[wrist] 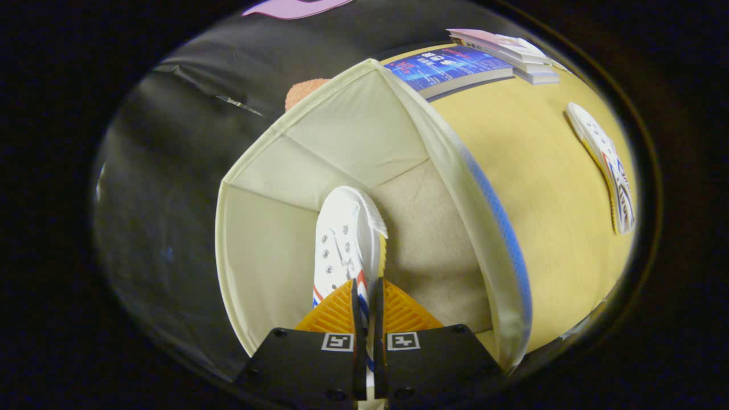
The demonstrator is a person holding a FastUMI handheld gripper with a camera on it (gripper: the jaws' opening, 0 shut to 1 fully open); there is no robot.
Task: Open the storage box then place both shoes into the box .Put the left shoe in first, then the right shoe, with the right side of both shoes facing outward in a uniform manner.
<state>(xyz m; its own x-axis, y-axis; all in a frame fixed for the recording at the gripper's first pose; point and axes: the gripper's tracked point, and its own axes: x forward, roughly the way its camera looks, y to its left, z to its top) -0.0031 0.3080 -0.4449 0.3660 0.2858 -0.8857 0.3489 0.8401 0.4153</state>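
While the gripper (365, 285) pinches it, the shoe (347, 239) hangs inside the box (267, 250).

This is a staged recording booth dressed up as a bit of a home, not a real room. A black cloth wall (171, 171) hangs close behind a pale wooden table (547, 188). On the table sit household things: a cream fabric storage box (273, 250) standing open, a stack of books (484, 60) at the far edge, and a white sneaker (606, 165) lying on its side. The gripper (367, 296) clamps another white shoe (347, 239) inside the box, its fingers pressed together on it.
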